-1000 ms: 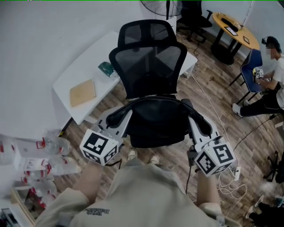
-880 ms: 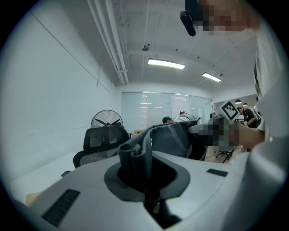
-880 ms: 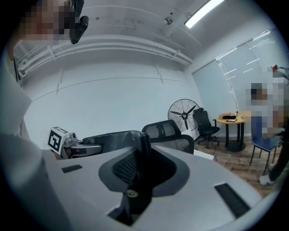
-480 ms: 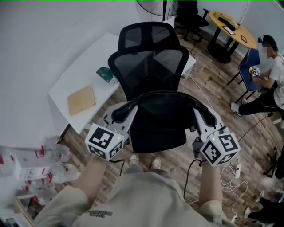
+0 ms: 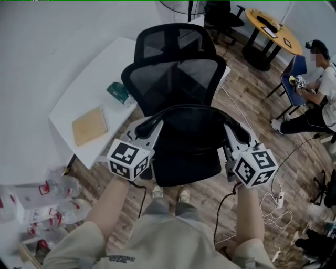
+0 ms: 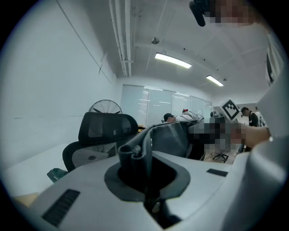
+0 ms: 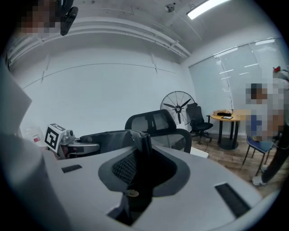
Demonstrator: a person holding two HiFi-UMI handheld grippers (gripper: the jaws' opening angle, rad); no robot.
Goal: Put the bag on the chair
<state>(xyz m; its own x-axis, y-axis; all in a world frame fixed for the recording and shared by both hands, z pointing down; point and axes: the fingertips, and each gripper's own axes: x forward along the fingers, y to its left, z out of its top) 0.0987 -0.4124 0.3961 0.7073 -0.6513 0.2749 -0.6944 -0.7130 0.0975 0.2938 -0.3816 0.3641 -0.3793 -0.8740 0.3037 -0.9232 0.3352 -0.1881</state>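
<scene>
L gripper (image 5: 148, 126) & R gripper (image 5: 234, 132) both clamp black bag (image 5: 191, 144) by mesh chair (image 5: 176, 79), wood floor (image 5: 252, 94), white table (image 5: 79, 92).

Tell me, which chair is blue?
The small chair at the far right, near the seated person. The big mesh office chair and the swivel chair beside the round table are both black.

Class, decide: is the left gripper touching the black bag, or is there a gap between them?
Touching. The left gripper view shows the left gripper with its jaws shut on a fold of the bag, dark fabric pinched between them with no gap.
</scene>
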